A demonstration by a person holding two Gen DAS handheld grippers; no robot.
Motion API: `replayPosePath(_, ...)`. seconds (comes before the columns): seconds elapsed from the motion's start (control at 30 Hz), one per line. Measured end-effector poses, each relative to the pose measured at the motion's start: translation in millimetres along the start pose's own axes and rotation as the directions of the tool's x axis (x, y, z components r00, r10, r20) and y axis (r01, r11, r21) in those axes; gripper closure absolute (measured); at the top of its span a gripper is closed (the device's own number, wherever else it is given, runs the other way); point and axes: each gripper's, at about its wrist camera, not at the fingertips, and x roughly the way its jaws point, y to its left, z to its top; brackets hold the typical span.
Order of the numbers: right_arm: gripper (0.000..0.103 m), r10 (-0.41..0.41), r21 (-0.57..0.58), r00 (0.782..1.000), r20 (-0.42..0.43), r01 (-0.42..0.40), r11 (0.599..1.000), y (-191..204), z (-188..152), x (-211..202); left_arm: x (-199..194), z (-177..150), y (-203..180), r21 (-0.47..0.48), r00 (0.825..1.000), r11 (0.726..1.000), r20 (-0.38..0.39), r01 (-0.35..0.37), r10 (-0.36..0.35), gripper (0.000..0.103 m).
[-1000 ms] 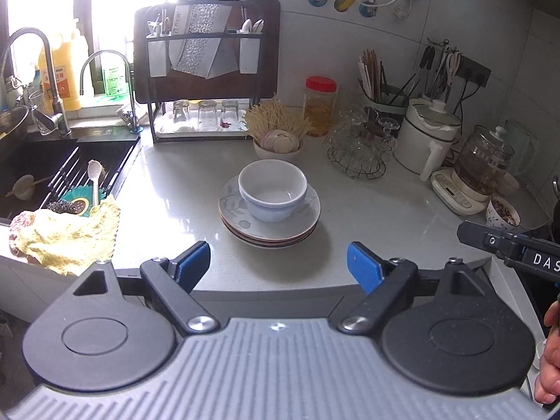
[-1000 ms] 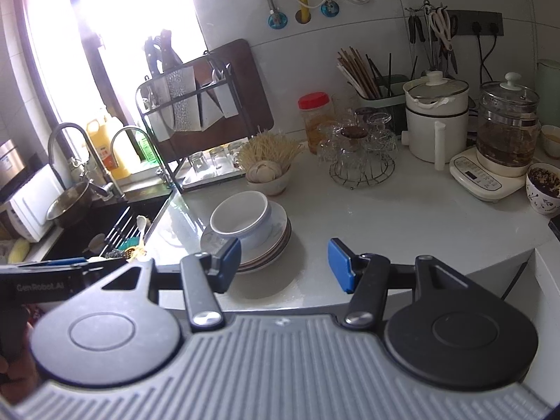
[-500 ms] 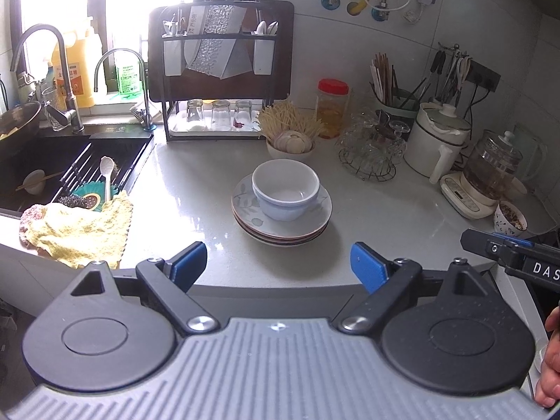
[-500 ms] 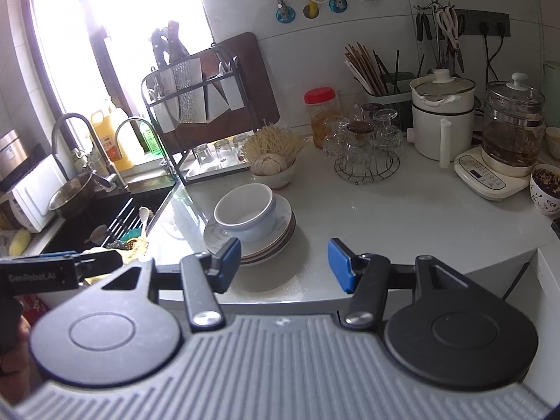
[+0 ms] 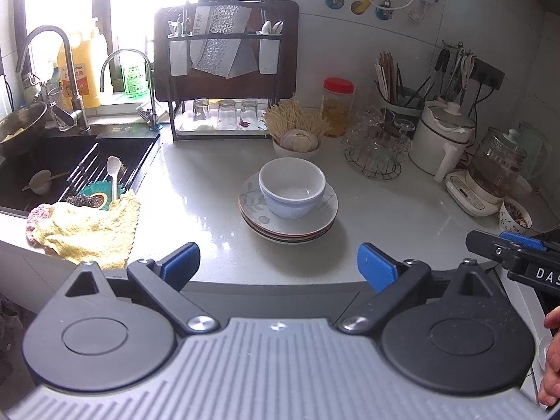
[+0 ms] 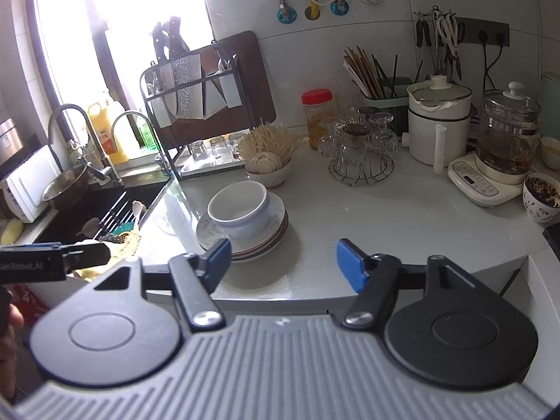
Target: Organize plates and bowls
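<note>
Two nested white bowls [image 5: 292, 187] [image 6: 239, 208] sit on a stack of several plates [image 5: 276, 222] [image 6: 271, 232] in the middle of the pale counter. My left gripper [image 5: 278, 262] hangs in front of the stack, short of the counter edge; its jaws are opening wide with nothing between them. My right gripper [image 6: 283, 260] hovers to the right of the stack, its jaws also opening, empty. Its left fingertip [image 6: 218, 252] overlaps the plates' near rim in the view. Each gripper shows at the other view's edge.
A black sink [image 5: 52, 171] with a spoon, a small bowl and a yellow cloth [image 5: 84, 231] lies left. A knife and glass rack [image 5: 227, 80], a garlic bowl [image 5: 295, 141], a glass stand [image 6: 360, 154], a white pot [image 6: 437, 126] and a kettle [image 6: 505, 136] line the back and right.
Both grippers' jaws have spread wider. The left view has shifted so the stack now sits further right; the right gripper stayed in place.
</note>
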Motion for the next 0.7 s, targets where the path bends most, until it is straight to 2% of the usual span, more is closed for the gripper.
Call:
replayPosePath(0.17, 0.033, -0.002, -0.017, 1.000, -0.003, 0.002, 1.000, 3, 0, 1, -3, -4, 0, 0.002, 1.000, 1.000, 0.003, -0.009, 0.009, 0.003)
replayPosePath(0.27, 0.021, -0.003, -0.022, 1.000, 0.014, 0.003, 1.000, 6, 2, 0, -5, -4, 0, -0.008, 1.000, 1.000, 0.004, -0.023, 0.023, 0.003)
replayPosePath(0.3, 0.020, -0.003, -0.026, 1.000, 0.021, 0.004, 1.000, 7, 3, -2, -6, -4, 1, -0.011, 1.000, 1.000, 0.006, -0.027, 0.027, 0.003)
replayPosePath(0.57, 0.019, 0.003, -0.043, 1.000, 0.029, -0.002, 0.999, 11, 5, -4, -11, -2, 5, -0.037, 0.999, 0.998, 0.015, -0.046, 0.047, 0.003)
replayPosePath(0.63, 0.009, -0.002, -0.042, 0.999, 0.033, 0.004, 0.999, 12, 4, -3, -13, -3, 5, -0.037, 0.999, 0.998, 0.019, -0.050, 0.051, 0.003)
replayPosePath(0.67, 0.000, -0.007, -0.039, 0.999, 0.039, 0.008, 0.999, 12, 4, -4, -13, -2, 6, -0.038, 0.999, 0.998, 0.016, -0.049, 0.050, 0.003)
replayPosePath(0.7, 0.000, -0.009, -0.036, 0.999, 0.037, 0.011, 0.999, 12, 4, -3, -14, -3, 6, -0.042, 0.999, 0.998, 0.012, -0.044, 0.044, 0.003)
